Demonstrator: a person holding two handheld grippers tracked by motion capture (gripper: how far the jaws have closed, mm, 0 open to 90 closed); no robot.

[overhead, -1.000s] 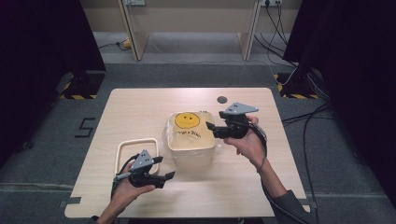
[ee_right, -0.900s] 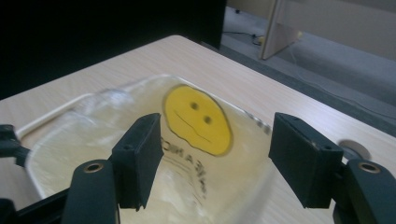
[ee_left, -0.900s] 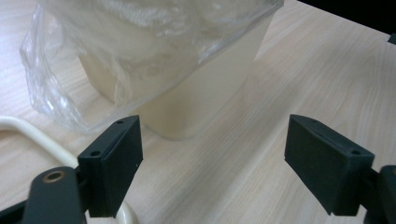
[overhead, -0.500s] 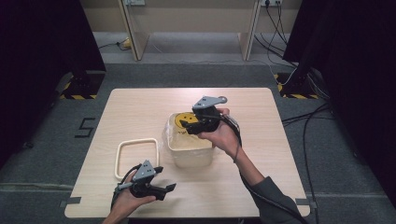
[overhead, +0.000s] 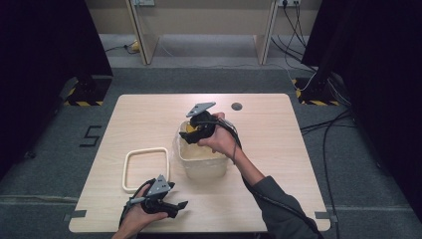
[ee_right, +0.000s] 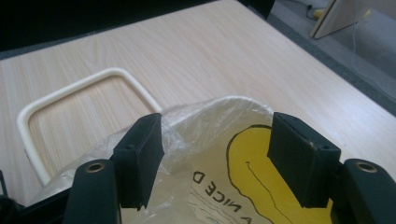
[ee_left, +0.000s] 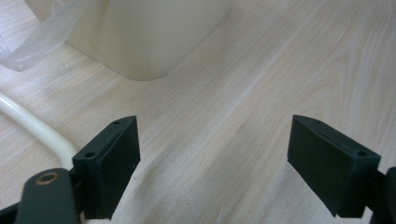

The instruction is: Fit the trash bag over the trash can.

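Table [overhead: 278, 149]: light wood, seen from above; a small dark disc [overhead: 237, 106] lies near its far edge.
Bin [overhead: 204, 162]: cream, upright near the table's middle, lined with a clear plastic bag [ee_right: 205, 140] printed with a yellow smiley and the letters "NICE D".
Ring [overhead: 146, 169]: cream rounded-rectangle frame, flat on the table just left of the bin, not on it.
Right gripper [overhead: 196, 130]: held over the bin's far rim, pointing down into the bag; jaws spread wide, the bag below them and nothing between them.
Left gripper [overhead: 180, 205]: low over the table's near edge, beside the ring's near corner, aimed toward the bin's base; jaws spread wide, bare wood between them.
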